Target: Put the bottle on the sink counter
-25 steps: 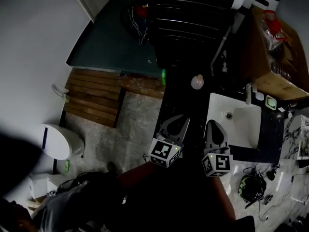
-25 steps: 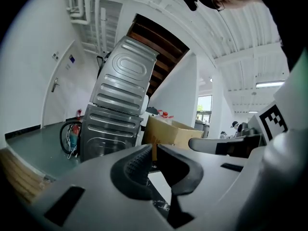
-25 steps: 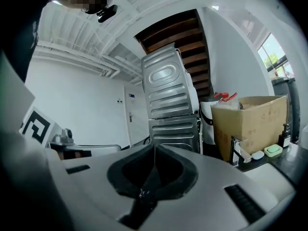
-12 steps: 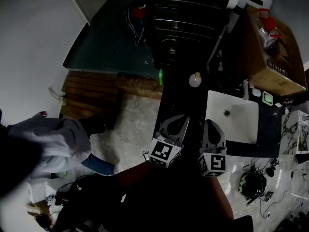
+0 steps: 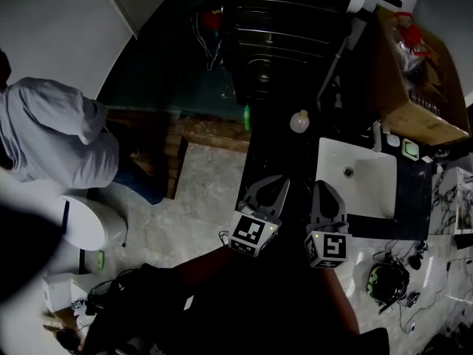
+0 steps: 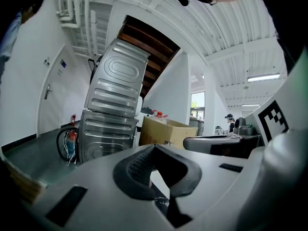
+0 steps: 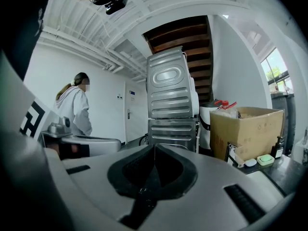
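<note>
A small pale round-topped bottle (image 5: 299, 121) stands on the dark counter beyond the white sink (image 5: 369, 198), apart from both grippers. My left gripper (image 5: 272, 183) is held over the counter's near left edge, and its jaws meet at the tips with nothing between them (image 6: 154, 146). Just to its right, at the sink's left rim, my right gripper (image 5: 325, 192) is also shut and empty (image 7: 154, 146). Both point roughly level toward the stacked grey machines (image 7: 172, 105).
A cardboard box (image 5: 414, 87) sits at the counter's far right, with a faucet (image 5: 379, 140) and a green soap dish (image 5: 411, 151) beside the sink. A person in a pale top (image 5: 52, 135) stands at left near a toilet (image 5: 85, 224) and wooden platform (image 5: 211, 130). Headphones (image 5: 386, 283) lie on the floor.
The person in the pale top has come into view and moved up the left side to the wooden platform. Both grippers have stayed almost where they were.
</note>
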A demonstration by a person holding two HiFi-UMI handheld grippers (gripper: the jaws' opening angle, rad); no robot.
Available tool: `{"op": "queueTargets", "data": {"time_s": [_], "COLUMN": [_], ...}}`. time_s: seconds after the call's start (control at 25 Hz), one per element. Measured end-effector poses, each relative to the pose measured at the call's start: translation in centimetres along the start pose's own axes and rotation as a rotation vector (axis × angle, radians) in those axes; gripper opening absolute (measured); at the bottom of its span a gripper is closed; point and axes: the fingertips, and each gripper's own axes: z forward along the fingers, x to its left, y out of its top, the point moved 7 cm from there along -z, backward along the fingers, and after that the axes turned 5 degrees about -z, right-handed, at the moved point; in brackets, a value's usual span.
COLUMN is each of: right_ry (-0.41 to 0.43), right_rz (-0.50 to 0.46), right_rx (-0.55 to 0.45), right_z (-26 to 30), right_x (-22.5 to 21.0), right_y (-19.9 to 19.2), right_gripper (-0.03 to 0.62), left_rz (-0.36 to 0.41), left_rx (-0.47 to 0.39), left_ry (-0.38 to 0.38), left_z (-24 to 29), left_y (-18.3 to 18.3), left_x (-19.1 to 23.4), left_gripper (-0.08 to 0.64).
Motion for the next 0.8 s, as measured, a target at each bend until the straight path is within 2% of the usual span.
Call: {"op": "queueTargets", "data": {"time_s": [0.56,0.8], "right_ry": [0.010,0.024], "right_rz": [-0.003,-0.006], "right_rx": [0.007,0.008], "right_z": [-0.5,-0.8], "right_x": [-1.2,-1.3], "right_y": [-0.2,-0.2], "right_gripper": [0.038,0.038], "left_rz": [-0.014,-0.015], "left_rx": [0.025,0.008], "left_ry": [0.024,0.041], "left_z": [1.3,1.4], "left_y": [-0.3,-0.3], "left_x": [-0.8,-1.1], "left_gripper": [0.015,0.015]}}
